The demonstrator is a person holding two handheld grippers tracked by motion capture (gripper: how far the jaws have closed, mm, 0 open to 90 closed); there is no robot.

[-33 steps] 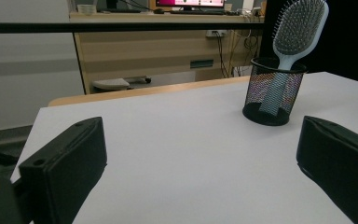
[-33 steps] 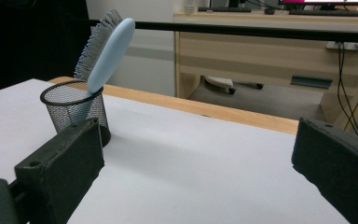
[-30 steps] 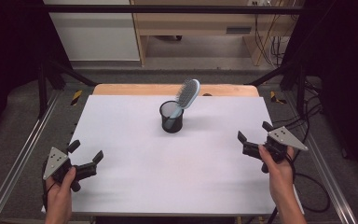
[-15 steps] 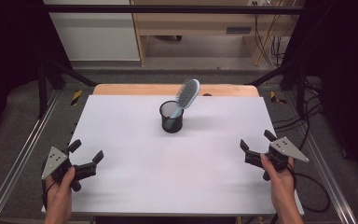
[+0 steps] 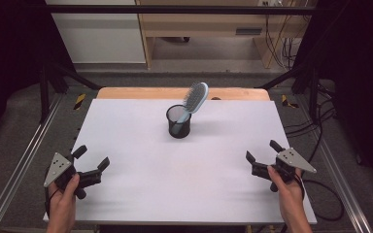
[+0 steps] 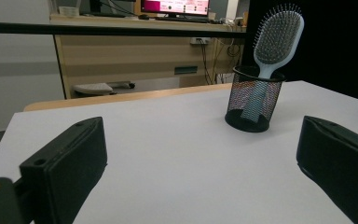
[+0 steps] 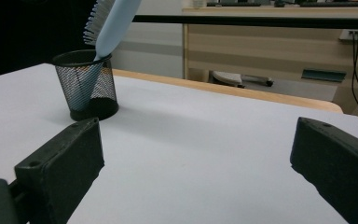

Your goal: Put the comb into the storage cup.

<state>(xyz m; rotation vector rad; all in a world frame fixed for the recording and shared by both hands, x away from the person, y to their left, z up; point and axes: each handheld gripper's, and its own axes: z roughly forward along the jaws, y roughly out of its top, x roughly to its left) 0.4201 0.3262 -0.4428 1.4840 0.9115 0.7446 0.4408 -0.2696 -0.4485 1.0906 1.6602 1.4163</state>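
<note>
Right hand-held gripper (image 5: pixel 263 158) drew back — both gape empty; hairbrush (image 5: pixel 194 98) in cup (image 5: pixel 178 121), well apart.

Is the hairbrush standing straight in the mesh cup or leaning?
Leaning: the hairbrush sits handle-down in the mesh cup, its head tilted over the rim.

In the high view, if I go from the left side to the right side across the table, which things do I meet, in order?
Left gripper, held open near the left edge → black mesh cup → hairbrush standing in the cup and leaning right → right gripper, also open, near the right edge.
</note>
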